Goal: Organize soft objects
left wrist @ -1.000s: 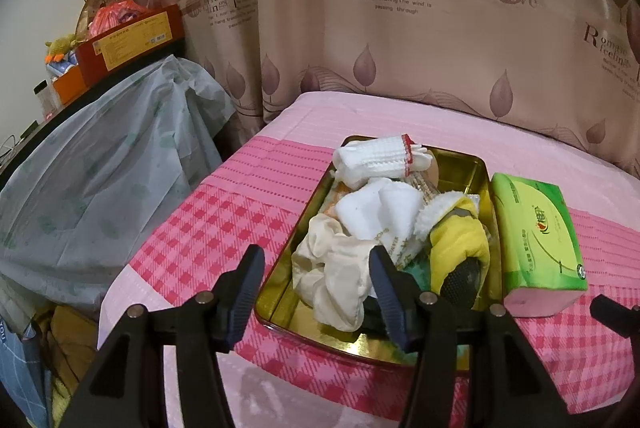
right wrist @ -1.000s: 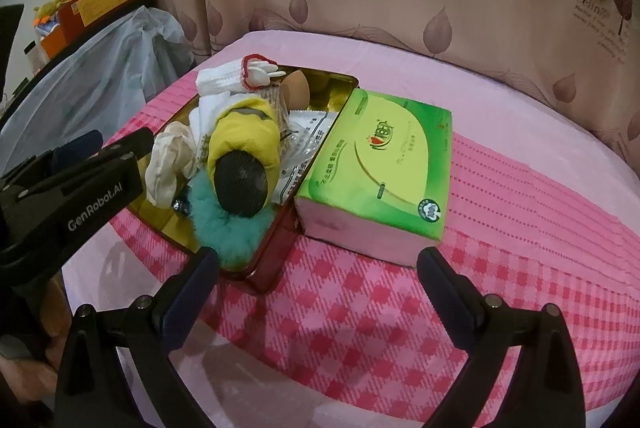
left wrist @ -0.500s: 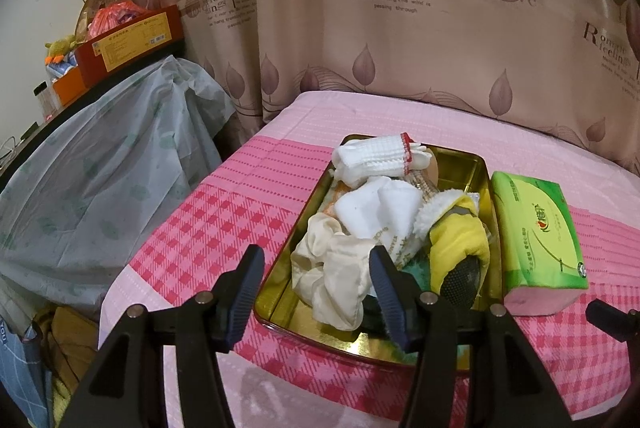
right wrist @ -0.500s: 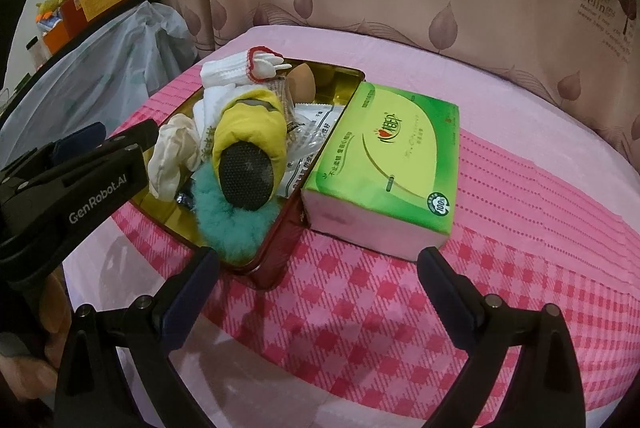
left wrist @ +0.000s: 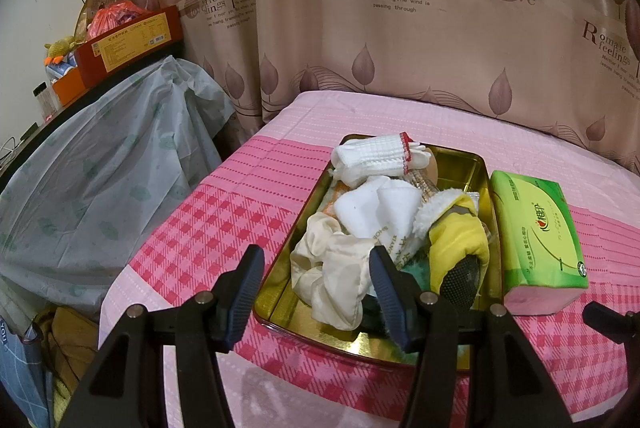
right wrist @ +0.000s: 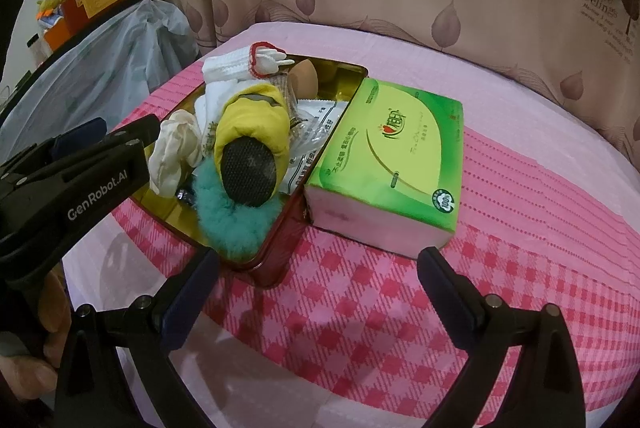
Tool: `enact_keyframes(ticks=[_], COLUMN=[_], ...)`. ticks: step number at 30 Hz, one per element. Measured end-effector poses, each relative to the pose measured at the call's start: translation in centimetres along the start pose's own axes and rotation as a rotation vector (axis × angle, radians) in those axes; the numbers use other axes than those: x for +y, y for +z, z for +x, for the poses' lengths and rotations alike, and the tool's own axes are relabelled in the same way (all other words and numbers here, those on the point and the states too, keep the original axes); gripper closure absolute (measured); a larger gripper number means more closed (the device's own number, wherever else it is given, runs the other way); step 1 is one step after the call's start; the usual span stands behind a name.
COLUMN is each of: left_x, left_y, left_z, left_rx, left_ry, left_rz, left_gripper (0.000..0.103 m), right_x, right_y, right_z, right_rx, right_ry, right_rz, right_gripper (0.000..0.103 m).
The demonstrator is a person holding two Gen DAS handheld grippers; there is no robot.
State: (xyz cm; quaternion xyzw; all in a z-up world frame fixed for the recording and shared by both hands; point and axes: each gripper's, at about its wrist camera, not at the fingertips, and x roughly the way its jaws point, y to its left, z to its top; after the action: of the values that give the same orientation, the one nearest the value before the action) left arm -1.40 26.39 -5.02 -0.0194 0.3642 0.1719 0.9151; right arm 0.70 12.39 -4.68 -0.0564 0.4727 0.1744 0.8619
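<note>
Left wrist view: my left gripper is spread wide and empty, hovering at the near edge of the gold tin, which sits on the pink checked bedcover. The tin holds the soft stuff: a cream cloth nearest me, a white sock behind it, a ribbed white glove at the far end, and a yellow slipper on the right. All of it looks light and limp; I judge it will sag and drag its neighbours along, so I'd pinch a bunched fold on top, not an edge. The cream cloth looks slick, so bite deep.

Right wrist view adds what the left barely shows: a teal fuzzy piece under the slipper's dark sole, a plastic packet and a tan rounded item. My right gripper is also spread, holding nothing, in front of the green tissue pack, which sits just beside the tin. That pack looks squashy, so grip across its short side.
</note>
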Motion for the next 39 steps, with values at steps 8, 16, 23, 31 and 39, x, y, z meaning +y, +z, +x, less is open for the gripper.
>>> enact_keyframes(ticks=[8, 16, 23, 31, 39], left_x=[-0.03, -0.08, -0.11, -0.03, -0.02], left_y=[0.00, -0.01, -0.05, 0.00, 0.00], left_z=[0.01, 0.01, 0.03, 0.02, 0.04], left_rx=[0.001, 0.000, 0.001, 0.002, 0.002], left_ry=[-0.002, 0.001, 0.001, 0.000, -0.002], left_rz=[0.000, -0.001, 0.001, 0.003, 0.003], left_gripper=[0.047, 0.047, 0.047, 0.047, 0.047], right_x=[0.00, -0.09, -0.01, 0.02, 0.08], right_y=[-0.05, 0.00, -0.02, -0.40, -0.37], right_z=[0.12, 0.05, 0.10, 0.40, 0.34], right_rx=[0.003, 0.003, 0.004, 0.016, 0.021], right_ry=[0.001, 0.001, 0.002, 0.008, 0.008], right_rz=[-0.001, -0.003, 0.000, -0.001, -0.001], right_gripper=[0.005, 0.005, 0.005, 0.005, 0.005])
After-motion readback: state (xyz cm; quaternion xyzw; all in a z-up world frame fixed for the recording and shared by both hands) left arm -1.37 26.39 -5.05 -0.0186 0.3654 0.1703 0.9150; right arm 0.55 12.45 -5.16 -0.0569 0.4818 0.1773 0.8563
